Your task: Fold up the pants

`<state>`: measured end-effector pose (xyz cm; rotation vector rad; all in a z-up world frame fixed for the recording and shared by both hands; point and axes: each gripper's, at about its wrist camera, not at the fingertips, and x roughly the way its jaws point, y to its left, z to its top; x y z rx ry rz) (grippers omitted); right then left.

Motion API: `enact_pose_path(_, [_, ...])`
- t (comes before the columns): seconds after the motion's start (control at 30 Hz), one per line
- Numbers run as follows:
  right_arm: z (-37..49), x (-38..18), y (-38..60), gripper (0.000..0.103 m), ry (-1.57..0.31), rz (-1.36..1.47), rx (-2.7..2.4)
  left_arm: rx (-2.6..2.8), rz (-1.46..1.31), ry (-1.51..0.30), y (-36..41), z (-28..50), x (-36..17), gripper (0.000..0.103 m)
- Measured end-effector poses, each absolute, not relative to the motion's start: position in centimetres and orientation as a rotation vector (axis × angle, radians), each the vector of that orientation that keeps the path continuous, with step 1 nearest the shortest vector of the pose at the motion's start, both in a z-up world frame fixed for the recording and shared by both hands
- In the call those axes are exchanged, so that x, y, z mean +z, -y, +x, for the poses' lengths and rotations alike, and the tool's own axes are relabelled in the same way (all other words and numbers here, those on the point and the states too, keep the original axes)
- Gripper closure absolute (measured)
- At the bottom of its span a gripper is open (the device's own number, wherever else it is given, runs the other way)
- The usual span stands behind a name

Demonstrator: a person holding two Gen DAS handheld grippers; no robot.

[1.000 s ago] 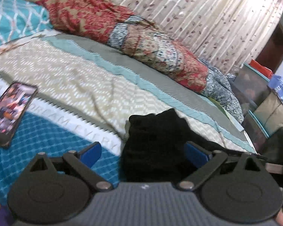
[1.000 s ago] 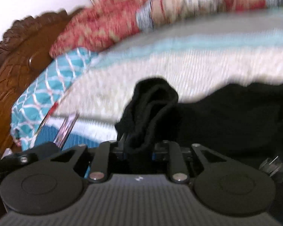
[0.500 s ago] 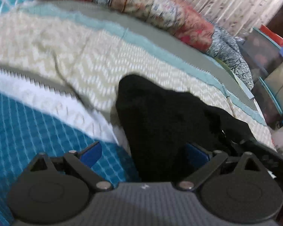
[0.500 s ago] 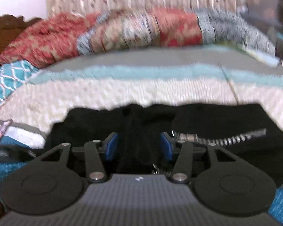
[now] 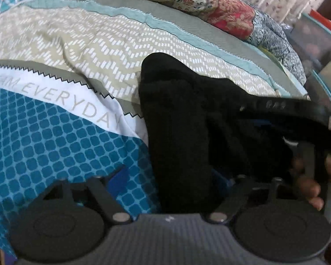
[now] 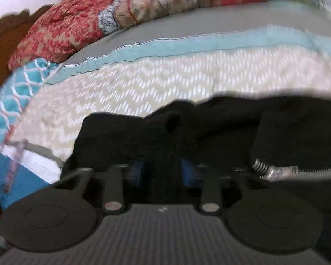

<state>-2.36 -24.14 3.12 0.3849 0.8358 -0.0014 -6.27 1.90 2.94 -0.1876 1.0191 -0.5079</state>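
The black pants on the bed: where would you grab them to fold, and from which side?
Grab the black pants at their raised rounded end, coming down from above beside the patterned bedspread. That end humps up off the bed, so jaws can close across it.

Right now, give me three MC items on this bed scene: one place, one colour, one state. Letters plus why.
1. Where do the pants lie?
A. on the bedspread
B. on the floor
C. over a chair

2. What colour are the pants?
A. red
B. black
C. white

3. What is between the right tool's blue pads?
A. nothing
B. a phone
C. a bunch of the pants' fabric

Key:
1 A: the left wrist view shows them resting on the patterned bedspread, beside the printed lettering.
2 B: both views show plain black cloth against the pale zigzag print.
3 C: dark cloth fills the gap between the pads as the jaws are closing. The left tool's jaws are closing too, with a fold of the pants between them.
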Motion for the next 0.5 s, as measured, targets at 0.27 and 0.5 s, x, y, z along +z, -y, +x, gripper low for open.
enact_pose_path(0.27, [-4.2, 4.4, 24.1, 0.08, -0.775, 0.17, -0.129, -0.521, -0.131, -1.004, -0.9, -6.6, 2.9, 0.023])
enact_pose_path(0.5, [-7.0, 6.7, 23.8, 0.042, -0.653, 0.147, -0.195, -0.526, -0.112, -1.013, -1.1, -7.4, 3.6, 0.023])
